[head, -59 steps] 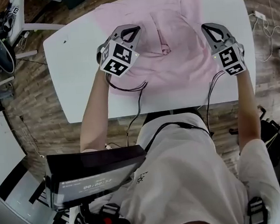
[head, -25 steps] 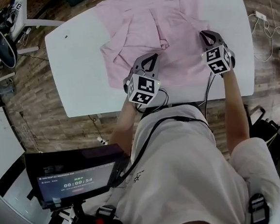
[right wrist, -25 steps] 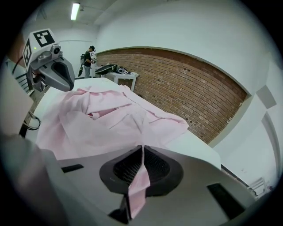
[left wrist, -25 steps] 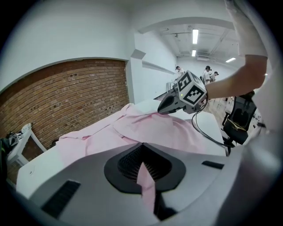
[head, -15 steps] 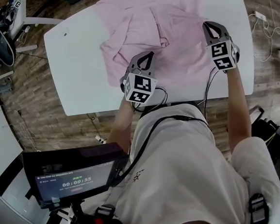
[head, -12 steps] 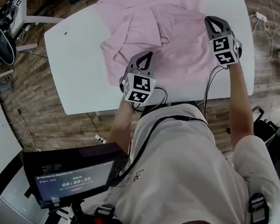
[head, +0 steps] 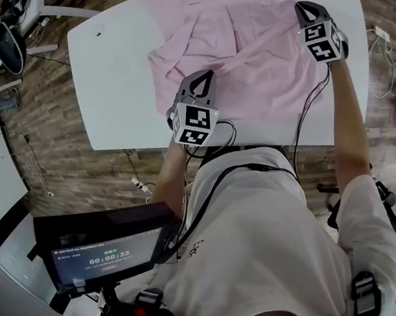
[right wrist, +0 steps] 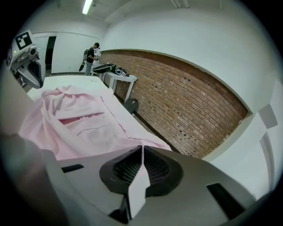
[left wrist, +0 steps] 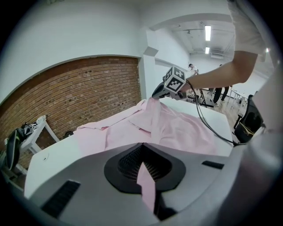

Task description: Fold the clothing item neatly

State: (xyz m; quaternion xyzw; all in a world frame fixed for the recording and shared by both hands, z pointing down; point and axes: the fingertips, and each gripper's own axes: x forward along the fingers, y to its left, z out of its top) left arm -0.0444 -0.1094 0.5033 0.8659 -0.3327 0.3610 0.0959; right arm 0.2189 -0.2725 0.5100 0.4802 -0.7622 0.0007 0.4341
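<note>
A pink shirt [head: 258,52] lies spread and rumpled over the far half of the white table [head: 119,78]. My left gripper [head: 204,76] is near the shirt's front left part, shut on a strip of its cloth that shows between the jaws [left wrist: 143,154]. My right gripper [head: 300,6] is at the shirt's far right edge, shut on a fold of the cloth [right wrist: 141,154]. From the left gripper, a ridge of pink shirt [left wrist: 177,128] runs across to the right gripper [left wrist: 174,84]. In the right gripper view the shirt [right wrist: 75,114] bunches toward the left gripper [right wrist: 26,62].
A dark screen [head: 110,251] sits low at the left by the person's body. A stool and gear [head: 6,47] stand on the wood floor off the table's left end. Cables [head: 384,41] lie at the right. A brick wall [right wrist: 190,110] runs along the table's far side.
The right gripper has moved toward the table's far right corner, drawing the cloth with it. The left gripper has shifted only a little. Both keep their hold on the shirt.
</note>
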